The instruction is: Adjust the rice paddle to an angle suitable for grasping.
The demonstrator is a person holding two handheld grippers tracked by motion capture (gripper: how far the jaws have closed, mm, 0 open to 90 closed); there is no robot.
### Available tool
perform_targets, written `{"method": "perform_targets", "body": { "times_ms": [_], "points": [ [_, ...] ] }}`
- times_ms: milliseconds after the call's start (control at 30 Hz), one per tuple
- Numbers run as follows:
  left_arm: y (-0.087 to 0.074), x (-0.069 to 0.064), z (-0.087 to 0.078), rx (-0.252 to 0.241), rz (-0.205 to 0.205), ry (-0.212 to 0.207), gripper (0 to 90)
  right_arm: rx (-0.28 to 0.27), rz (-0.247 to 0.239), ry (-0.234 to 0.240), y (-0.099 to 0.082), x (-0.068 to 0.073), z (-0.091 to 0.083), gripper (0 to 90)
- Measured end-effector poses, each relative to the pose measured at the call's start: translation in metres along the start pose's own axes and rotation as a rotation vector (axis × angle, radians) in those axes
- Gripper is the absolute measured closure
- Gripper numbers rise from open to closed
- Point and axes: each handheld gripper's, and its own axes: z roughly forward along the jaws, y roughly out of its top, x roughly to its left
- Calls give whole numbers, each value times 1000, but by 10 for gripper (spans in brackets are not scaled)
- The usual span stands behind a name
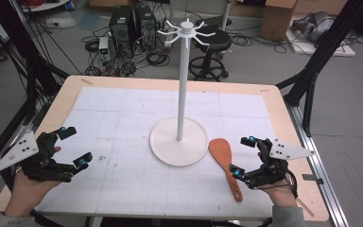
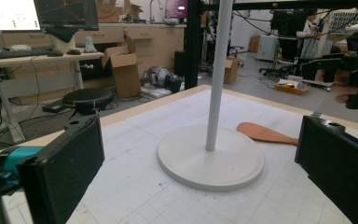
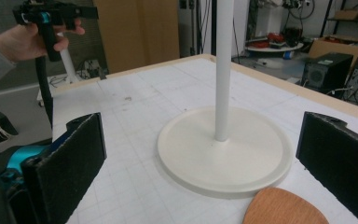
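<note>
Spatula (image 1: 224, 158) lies just right of the stand (image 1: 179, 142); left gripper (image 1: 74, 147) and right gripper (image 1: 244, 156) flank it, jaws apart, empty.

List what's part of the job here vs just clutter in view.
Job: wooden spatula, beside the open right gripper; white hook stand; open left gripper.

Clutter: black stool, computer towers, floor cables, cardboard box.
</note>
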Motion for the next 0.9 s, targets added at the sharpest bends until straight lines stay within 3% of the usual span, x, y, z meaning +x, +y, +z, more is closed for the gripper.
{"method": "perform_targets", "body": {
  "times_ms": [133,233,333,400,467,567,600,633,700,733,833,900],
  "points": [
    [0,0,-1,7,-6,5,17,2,-7,-2,-1,1,1,5],
    [0,-1,-1,3,5,3,19,46,15,-46,-3,-2,4,17],
    [-1,0,-1,15,6,1,23,63,3,-34,-7,-1,4,181],
    [-1,1,-2,14,-2,3,23,64,3,-25,-7,-1,6,211],
    [1,0,-3,-2,-14,-1,23,89,9,-54,-8,-1,6,294],
    [3,-2,-5,-12,-5,3,23,94,20,-58,-11,-2,6,431],
    [3,-2,-5,-12,-5,3,23,94,20,-58,-11,-2,6,431],
    [3,-2,-6,-12,3,9,23,108,27,-70,-14,-3,5,532],
    [3,-1,-7,-14,4,25,40,118,28,-77,-15,-3,5,568],
    [2,0,-8,-20,-2,33,41,130,21,-84,-18,-3,5,660],
    [2,1,-8,-19,-6,38,41,137,20,-109,-21,-2,4,701],
    [1,1,-8,-15,-9,31,41,127,28,-123,-25,-4,3,785]
  ]
}}
